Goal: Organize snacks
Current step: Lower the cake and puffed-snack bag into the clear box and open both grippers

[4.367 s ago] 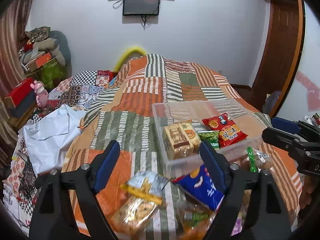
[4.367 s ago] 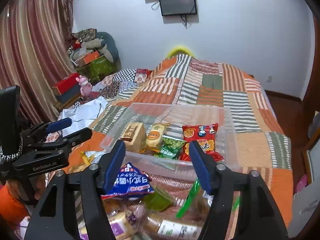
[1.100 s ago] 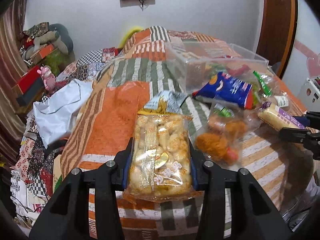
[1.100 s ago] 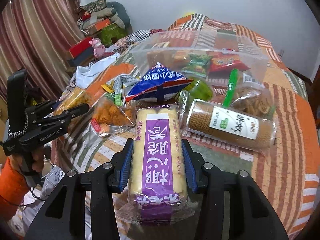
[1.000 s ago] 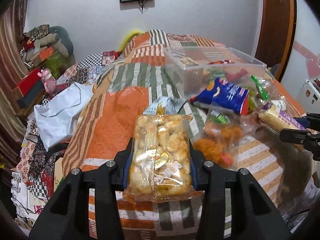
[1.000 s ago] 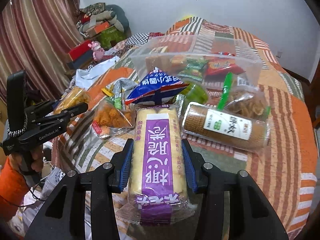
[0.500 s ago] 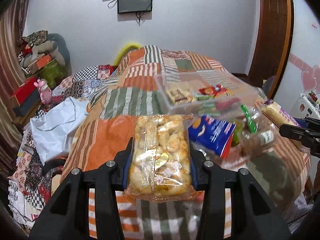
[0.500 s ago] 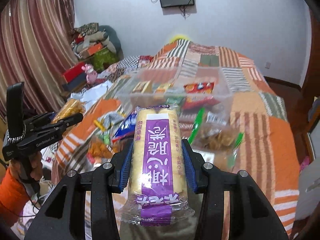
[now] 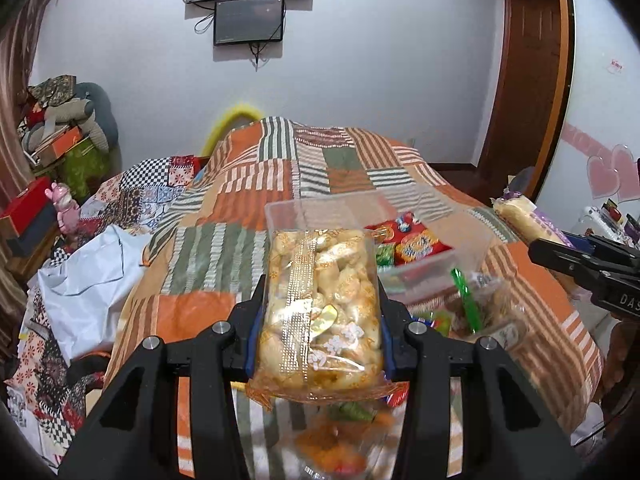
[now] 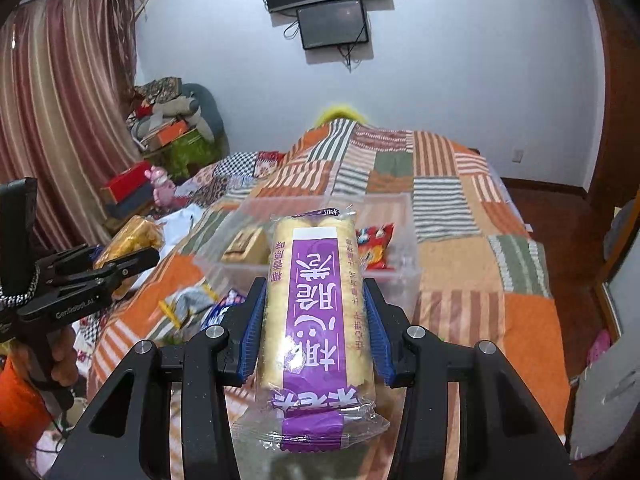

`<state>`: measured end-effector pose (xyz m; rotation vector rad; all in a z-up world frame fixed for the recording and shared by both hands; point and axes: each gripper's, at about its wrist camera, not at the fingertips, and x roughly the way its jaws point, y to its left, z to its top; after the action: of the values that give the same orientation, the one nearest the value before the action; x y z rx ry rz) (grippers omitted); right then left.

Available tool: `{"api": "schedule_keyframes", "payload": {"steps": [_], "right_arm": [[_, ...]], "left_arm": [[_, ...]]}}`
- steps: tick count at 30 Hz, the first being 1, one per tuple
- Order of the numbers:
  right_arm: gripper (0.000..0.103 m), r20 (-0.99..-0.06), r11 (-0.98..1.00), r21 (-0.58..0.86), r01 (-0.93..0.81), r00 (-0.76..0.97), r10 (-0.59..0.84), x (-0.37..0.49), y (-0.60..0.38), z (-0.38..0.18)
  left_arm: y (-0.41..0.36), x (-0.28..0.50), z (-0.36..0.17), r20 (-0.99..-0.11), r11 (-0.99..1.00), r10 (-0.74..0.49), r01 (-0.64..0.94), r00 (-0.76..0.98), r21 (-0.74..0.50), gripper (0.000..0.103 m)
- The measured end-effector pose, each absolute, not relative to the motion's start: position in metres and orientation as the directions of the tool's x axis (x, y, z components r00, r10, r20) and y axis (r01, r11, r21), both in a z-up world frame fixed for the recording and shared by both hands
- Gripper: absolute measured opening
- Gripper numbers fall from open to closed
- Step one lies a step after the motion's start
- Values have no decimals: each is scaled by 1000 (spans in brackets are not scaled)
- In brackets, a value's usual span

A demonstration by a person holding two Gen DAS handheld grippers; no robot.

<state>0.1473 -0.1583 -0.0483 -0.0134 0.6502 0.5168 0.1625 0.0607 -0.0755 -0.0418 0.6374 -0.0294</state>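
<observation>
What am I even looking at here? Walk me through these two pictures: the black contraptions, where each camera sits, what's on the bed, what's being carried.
There is no robot: a person holds a hand-held clamp in each hand, each with a camera looking along its two fingers.

Left wrist view: the left gripper is shut on a clear bag of golden puffed snacks. The other clamp shows at the right edge.

Right wrist view: the right gripper is shut on a purple-labelled pack of pale rolls.

Below lies a bed with a patchwork quilt. On it stands a clear plastic bin already holding a red packet and others. More snack packets lie loose in front of it.
</observation>
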Motion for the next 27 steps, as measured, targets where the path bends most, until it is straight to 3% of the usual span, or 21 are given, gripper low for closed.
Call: {"api": "schedule_keyframes", "payload": {"steps": [12,27], "right_arm": [[43,-552,879,140,-455,701,451,181,-153,-43],[43,-585,876,133,-463,677,446,222,-135,-58]], "left_arm": [[38,215,-76,-605,998,-62,43,794,-46,45],[33,271,-98,-663,996,-89,54,743,-74,45]]}}
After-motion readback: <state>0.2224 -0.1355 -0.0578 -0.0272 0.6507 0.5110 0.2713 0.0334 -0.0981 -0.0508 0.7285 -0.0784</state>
